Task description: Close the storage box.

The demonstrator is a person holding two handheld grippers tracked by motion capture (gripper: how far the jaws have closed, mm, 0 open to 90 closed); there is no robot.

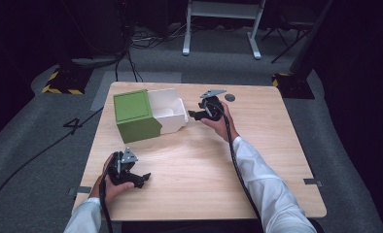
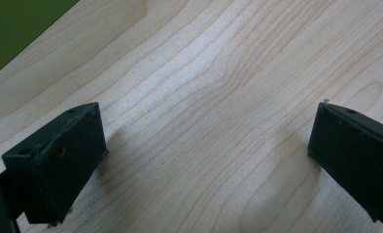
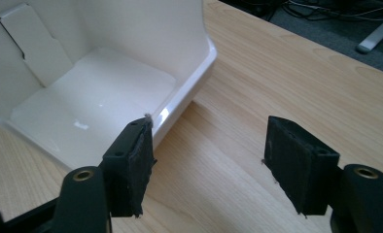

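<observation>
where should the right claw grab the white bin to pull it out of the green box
Grip the white bin by its front wall's rounded rim, coming from its open end on the right claw's side. That rim is thin enough for the open jaws, one inside and one outside. The far end sits inside the green box, so only this end is free.

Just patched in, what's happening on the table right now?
A person holds a claw in each hand over a wooden table. The right claw is open at the rim of a white tray that sticks out of a green box, one jaw over the rim, gripping nothing. The left claw is open too, resting low over bare wood near the person's edge.
</observation>
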